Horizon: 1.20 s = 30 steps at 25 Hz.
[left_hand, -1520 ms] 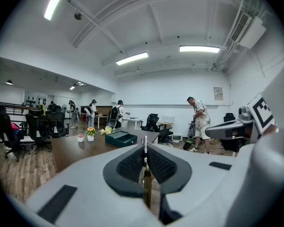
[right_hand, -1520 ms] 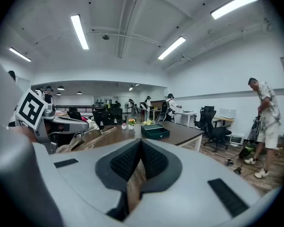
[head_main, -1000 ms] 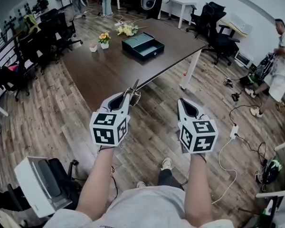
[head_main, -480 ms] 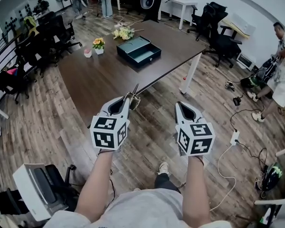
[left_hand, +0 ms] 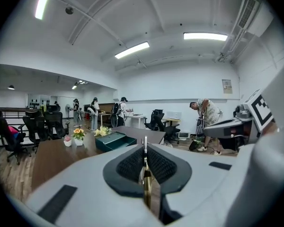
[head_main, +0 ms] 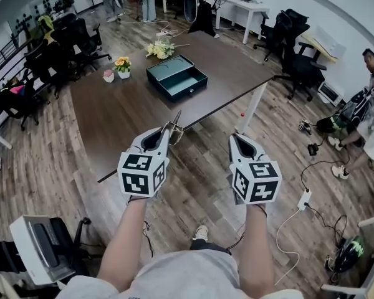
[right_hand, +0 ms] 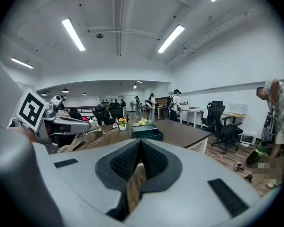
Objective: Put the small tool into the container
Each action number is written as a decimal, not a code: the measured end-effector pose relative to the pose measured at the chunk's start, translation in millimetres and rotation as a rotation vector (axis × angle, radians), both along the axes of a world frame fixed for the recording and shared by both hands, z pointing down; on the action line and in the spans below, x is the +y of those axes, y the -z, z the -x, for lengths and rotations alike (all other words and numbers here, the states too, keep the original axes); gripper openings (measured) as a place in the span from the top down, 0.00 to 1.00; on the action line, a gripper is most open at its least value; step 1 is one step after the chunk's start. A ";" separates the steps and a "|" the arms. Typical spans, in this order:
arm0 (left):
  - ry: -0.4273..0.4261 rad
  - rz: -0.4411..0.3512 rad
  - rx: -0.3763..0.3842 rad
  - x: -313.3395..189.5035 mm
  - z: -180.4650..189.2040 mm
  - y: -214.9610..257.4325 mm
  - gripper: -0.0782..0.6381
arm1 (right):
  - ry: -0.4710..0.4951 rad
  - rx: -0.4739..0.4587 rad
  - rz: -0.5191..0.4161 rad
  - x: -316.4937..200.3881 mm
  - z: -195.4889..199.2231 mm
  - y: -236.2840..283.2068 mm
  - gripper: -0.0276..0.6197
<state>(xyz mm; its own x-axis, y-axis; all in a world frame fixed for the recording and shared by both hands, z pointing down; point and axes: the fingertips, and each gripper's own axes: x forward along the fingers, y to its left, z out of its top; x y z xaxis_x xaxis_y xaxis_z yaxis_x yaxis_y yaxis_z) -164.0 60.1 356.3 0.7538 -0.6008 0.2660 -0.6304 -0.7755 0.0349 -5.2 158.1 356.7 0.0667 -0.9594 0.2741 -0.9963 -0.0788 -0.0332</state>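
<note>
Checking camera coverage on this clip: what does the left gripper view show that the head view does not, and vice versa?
Only the left gripper view: ceiling lights and the ribbed fingers of the left gripper pressed on the small tool. Only the head view: the person's forearms and a shoe. Both: the table, the open container and flowerpots.

You're in an open office: black swivel chairs [head_main: 81, 37] crowd the far left, and white desks [head_main: 248, 5] stand at the far wall. Strip lights [right_hand: 75, 33] run overhead, with a wood-plank floor [head_main: 199, 173] underfoot.
</note>
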 end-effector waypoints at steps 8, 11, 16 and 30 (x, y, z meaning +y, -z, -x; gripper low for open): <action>0.070 -0.008 -0.022 -24.5 -38.0 3.4 0.87 | 0.064 -0.022 0.001 -31.2 -46.4 -3.6 0.95; 0.090 -0.005 -0.029 -27.5 -46.2 1.5 0.87 | 0.087 -0.027 0.004 -36.9 -55.5 -6.5 0.95; 0.111 -0.013 -0.045 -25.2 -54.2 4.6 0.87 | 0.123 -0.032 0.007 -40.9 -63.0 -8.1 0.95; 0.148 -0.019 -0.051 -46.5 -57.5 -2.1 0.87 | 0.177 -0.027 0.002 -70.9 -65.8 -14.6 0.95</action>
